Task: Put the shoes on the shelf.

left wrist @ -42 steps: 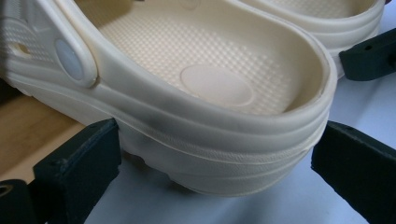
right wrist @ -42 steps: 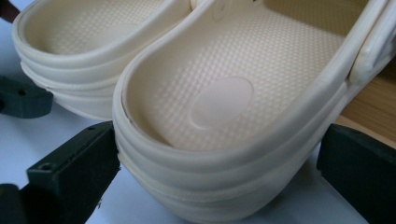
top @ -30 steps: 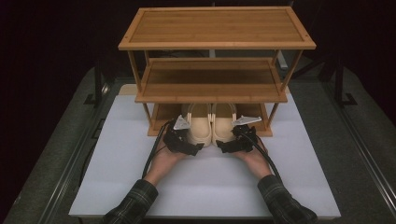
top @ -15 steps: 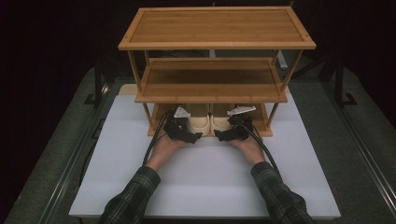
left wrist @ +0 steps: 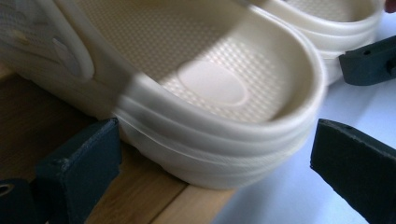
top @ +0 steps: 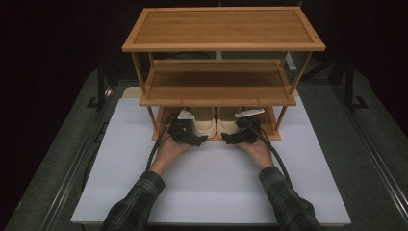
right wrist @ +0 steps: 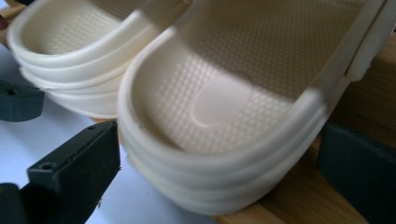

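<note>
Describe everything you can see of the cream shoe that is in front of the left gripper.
The cream clog looks like soft moulded foam, with a dimpled footbed, a smooth oval heel patch, a ribbed heel rim and a strap. It lies upright on the rack's bottom shelf, heel overhanging the edge, beside its twin. The left gripper is open around the heel.

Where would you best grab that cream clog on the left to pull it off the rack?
Probably at the left clog's rounded heel, coming from the front: it pokes past the bottom shelf edge, and the left gripper already has its open jaws either side.
</note>
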### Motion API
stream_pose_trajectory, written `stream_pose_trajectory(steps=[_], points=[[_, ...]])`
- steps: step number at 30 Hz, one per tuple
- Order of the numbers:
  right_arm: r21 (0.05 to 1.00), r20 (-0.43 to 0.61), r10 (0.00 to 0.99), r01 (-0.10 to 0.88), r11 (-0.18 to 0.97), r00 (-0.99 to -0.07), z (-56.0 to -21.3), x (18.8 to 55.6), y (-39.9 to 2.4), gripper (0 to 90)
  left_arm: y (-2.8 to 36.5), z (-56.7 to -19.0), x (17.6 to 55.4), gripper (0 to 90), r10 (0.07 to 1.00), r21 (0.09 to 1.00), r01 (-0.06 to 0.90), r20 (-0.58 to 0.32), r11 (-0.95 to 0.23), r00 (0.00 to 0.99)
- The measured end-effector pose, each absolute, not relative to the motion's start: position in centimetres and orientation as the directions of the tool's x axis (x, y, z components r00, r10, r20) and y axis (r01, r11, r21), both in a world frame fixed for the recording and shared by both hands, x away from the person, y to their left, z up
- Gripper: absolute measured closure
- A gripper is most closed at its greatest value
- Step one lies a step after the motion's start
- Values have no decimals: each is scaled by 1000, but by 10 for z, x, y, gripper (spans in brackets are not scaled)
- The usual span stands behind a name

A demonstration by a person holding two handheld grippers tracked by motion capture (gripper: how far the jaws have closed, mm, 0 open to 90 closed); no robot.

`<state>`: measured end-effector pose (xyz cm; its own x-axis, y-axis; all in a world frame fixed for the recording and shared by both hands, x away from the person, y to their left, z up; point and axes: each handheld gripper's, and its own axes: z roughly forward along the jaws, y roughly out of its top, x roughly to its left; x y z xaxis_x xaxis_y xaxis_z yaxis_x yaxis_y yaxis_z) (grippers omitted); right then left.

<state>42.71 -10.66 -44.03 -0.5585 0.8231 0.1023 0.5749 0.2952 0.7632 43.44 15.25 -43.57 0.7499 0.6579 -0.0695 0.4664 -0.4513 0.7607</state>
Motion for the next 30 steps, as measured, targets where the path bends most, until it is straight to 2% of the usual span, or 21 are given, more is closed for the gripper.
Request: stream_pose_trajectory(steps=[1, 5, 16, 30], points=[[752, 134, 827, 599, 274, -546, -439, 423, -108, 0, 153, -435, 433, 17, 658, 761, 466, -70, -450, 750], [767, 134, 812, 579, 279, -569, -437, 417, -115, 0, 159, -429, 422, 17, 646, 760, 443, -41, -475, 763], [778, 131, 816, 569, 267, -563, -432, 390, -148, 0, 181, -417, 392, 18, 641, 785, 415, -30, -460, 767], [808, 108, 815, 529, 262, -569, -421, 341, -194, 0, 238, -410, 351, 18, 662, 778, 421, -8, -467, 749]])
